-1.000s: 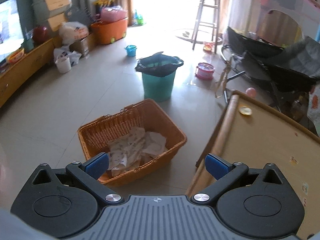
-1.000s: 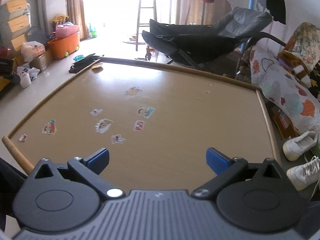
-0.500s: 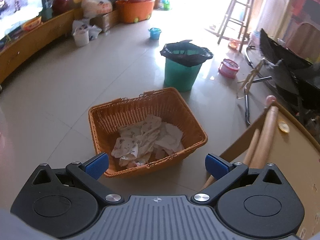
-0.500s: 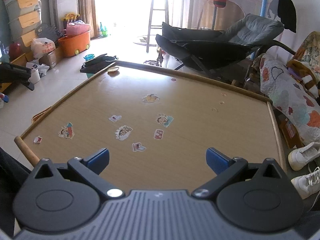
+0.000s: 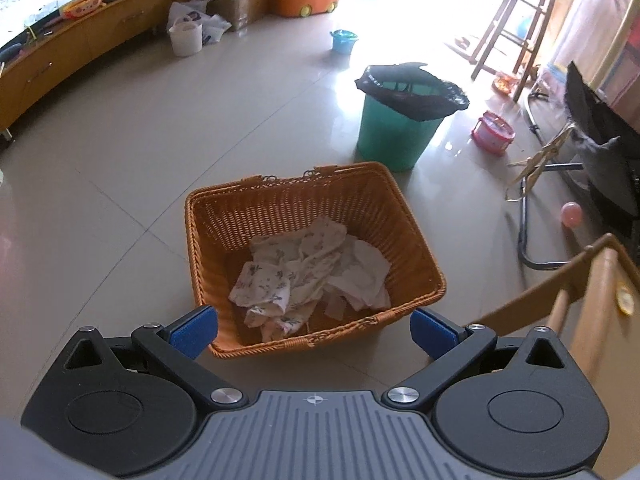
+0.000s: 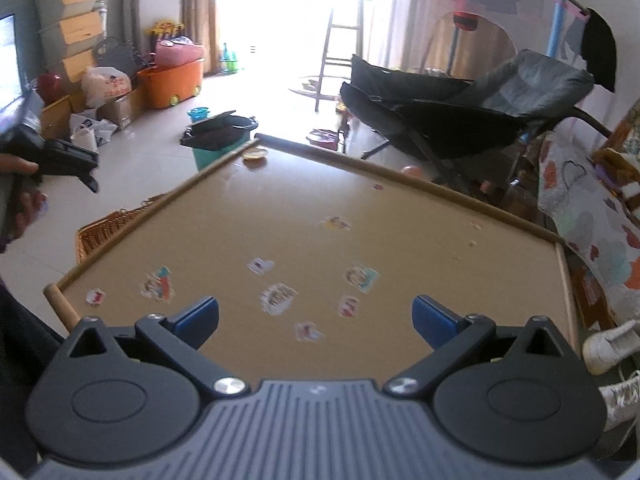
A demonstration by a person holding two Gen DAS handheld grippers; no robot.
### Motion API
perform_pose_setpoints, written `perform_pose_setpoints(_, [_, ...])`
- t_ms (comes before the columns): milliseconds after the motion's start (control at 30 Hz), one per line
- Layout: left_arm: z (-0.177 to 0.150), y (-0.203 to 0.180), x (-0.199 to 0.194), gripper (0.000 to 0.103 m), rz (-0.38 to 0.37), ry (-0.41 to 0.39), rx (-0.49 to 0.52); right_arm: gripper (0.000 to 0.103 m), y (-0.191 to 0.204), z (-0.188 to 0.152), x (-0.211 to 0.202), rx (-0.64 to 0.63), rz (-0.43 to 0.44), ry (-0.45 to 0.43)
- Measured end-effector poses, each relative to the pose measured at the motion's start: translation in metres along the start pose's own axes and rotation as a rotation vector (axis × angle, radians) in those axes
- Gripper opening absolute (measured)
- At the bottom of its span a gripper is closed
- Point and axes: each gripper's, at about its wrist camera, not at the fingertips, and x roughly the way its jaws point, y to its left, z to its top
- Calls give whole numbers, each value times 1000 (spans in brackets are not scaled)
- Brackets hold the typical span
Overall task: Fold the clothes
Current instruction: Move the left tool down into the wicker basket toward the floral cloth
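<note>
Tiled floor [image 5: 120,128], wicker basket [image 5: 416,256] sitting on it holding crumpled clothes [image 5: 312,276], green bin [image 5: 396,132] behind, sticker-dotted table [image 6: 420,248] at right. Left gripper [image 5: 314,330] hovering over basket, jaws gaping. Right gripper [image 6: 316,318] hanging above table, jaws wide, nothing held.

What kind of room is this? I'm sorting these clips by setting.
Most likely a lived-in family living room: a wicker basket of clothes on a tiled floor, a recliner chair beside a stickered table, and toy tubs along the wall.
</note>
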Motion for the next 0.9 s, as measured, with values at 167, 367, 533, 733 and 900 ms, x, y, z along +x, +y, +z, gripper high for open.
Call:
perform_pose_setpoints(167, [7,1,26,103,12,8,23,103,11,11,6,-18,24,-8])
perform_pose_setpoints(367, [12,3,51,103,13,-4,27,103,20,27,16,-7,65,-25])
perform_pose_setpoints(533, [16,7,70,103,2,-12,-6,103,28,41,23,-7,105,-48])
perform_pose_setpoints(733, [21,6,96,103,17,-5,-19,103,48,57,32,-43,153,-75])
perform_pose_setpoints(900, [27,2,118,103,40,18,17,103,61,67,43,-33,184,-66])
